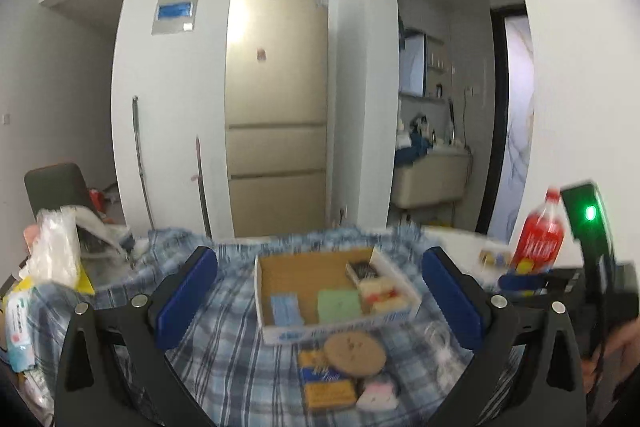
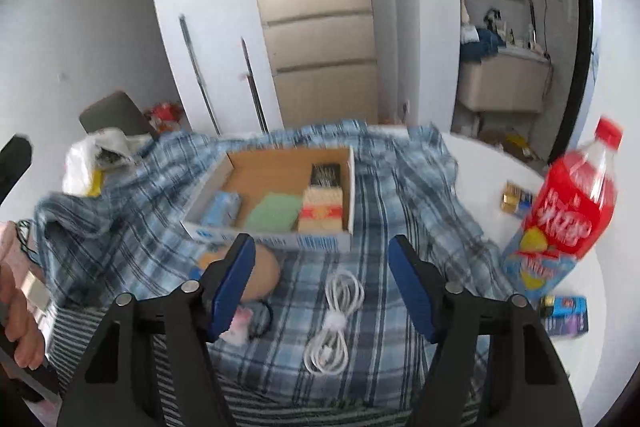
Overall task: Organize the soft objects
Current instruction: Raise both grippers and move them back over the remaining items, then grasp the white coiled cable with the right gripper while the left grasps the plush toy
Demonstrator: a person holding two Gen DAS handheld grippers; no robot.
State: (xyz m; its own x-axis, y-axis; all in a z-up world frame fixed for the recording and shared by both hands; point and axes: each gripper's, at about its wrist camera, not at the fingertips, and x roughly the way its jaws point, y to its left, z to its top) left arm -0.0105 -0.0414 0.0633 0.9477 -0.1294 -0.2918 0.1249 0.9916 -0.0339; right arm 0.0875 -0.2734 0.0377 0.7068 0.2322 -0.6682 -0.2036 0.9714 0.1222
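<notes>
A shallow cardboard box sits on a blue plaid cloth and serves as the landmark for everything else. Inside the box, along its near wall, lie a light blue pack, a green sponge and a cream-and-red soft block, with a dark patterned item just behind the block. Just in front of the box, on the cloth, rest a round tan disc, an orange and blue packet partly under the disc, and a small pink-and-white soft toy beside the packet. The left gripper hovers above the cloth with its blue-padded jaws spread wide on either side of the box, grasping nothing. The right gripper is likewise released, its jaws apart and empty, in front of the box's near wall. Between its fingers, in front of the box, lies a coiled white cable; the disc and the toy show partly behind its left finger. To the right of the box, off the cloth on the white table, stands a red drink bottle, blurred. To the left of the box lies a crumpled white plastic bag.
</notes>
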